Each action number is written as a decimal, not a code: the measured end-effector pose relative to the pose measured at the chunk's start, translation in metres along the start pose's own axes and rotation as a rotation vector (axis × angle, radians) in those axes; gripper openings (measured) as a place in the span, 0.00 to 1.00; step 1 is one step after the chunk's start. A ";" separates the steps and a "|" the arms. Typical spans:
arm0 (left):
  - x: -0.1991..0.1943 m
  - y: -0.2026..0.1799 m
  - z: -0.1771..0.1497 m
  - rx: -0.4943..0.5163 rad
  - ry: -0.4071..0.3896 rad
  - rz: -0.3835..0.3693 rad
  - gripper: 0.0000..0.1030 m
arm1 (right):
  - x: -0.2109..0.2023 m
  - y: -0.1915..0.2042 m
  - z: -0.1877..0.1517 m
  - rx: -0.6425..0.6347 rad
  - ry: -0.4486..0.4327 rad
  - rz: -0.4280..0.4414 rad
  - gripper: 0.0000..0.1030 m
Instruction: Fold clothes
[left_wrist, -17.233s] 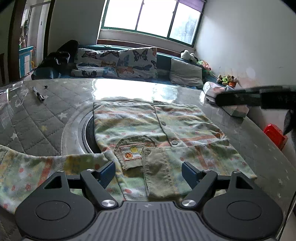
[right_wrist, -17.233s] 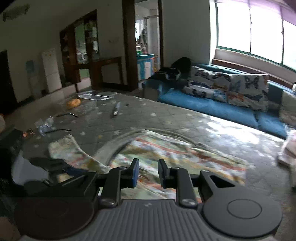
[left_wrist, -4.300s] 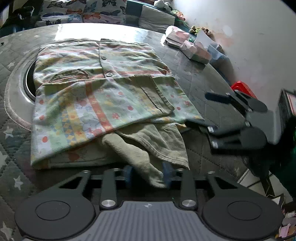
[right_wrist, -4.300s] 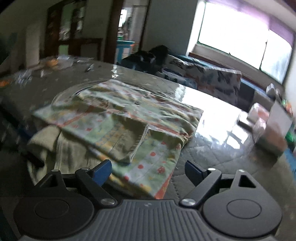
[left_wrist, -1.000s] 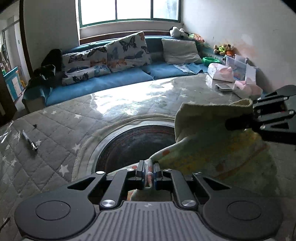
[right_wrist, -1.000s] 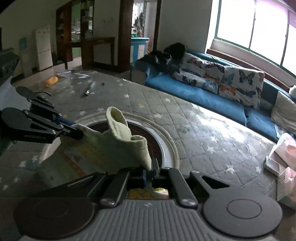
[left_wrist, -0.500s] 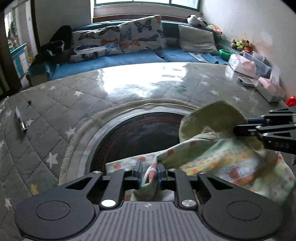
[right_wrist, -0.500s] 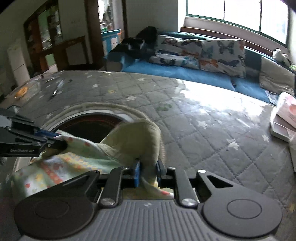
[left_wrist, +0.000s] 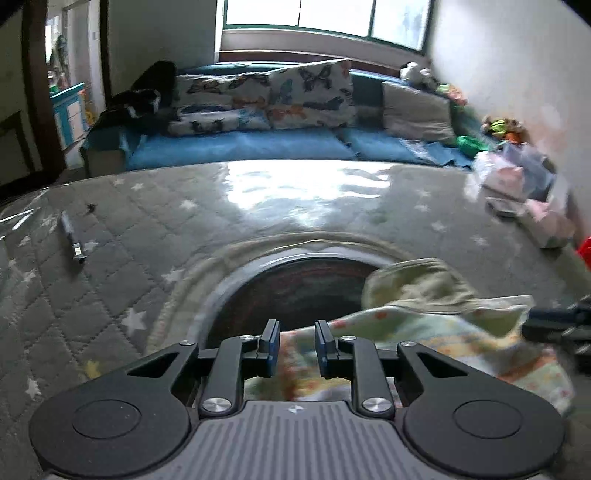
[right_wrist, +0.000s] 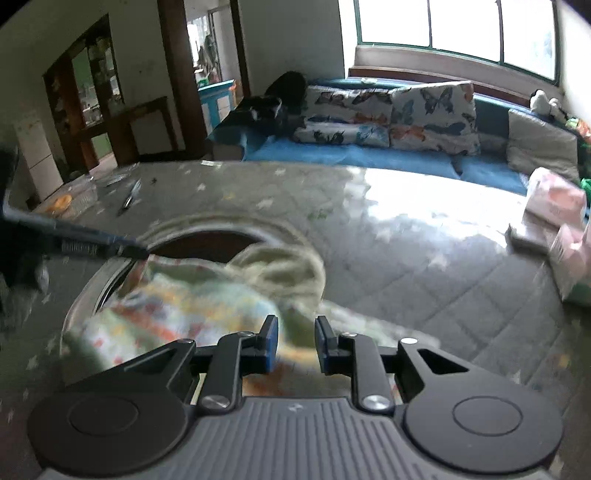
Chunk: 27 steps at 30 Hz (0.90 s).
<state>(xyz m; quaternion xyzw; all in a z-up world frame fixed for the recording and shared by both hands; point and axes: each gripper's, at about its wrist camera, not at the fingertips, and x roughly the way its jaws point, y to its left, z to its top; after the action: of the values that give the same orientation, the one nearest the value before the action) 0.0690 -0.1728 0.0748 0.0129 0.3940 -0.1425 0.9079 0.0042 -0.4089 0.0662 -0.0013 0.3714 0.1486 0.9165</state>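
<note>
Left wrist view: left gripper, jaws narrowly parted, low over folded garment; right gripper likewise; garment's near edge hidden, blurred.

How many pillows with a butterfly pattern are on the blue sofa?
3 show. One lies flat at the left, one stands above it, and one stands at the right. The dark bundle beside them may hide more.
</note>
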 end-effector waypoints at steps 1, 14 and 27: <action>0.000 -0.005 0.000 0.005 0.002 -0.017 0.22 | 0.002 -0.001 -0.003 0.005 0.007 0.000 0.20; 0.038 -0.051 0.000 0.021 0.074 -0.135 0.22 | 0.023 -0.036 -0.010 0.138 0.027 -0.094 0.18; 0.041 -0.035 0.002 -0.043 0.044 -0.141 0.29 | 0.046 -0.017 0.003 0.115 0.030 -0.049 0.17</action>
<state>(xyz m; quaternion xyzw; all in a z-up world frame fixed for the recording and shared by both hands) 0.0876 -0.2169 0.0499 -0.0314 0.4170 -0.1971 0.8867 0.0425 -0.4123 0.0352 0.0400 0.3930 0.1043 0.9127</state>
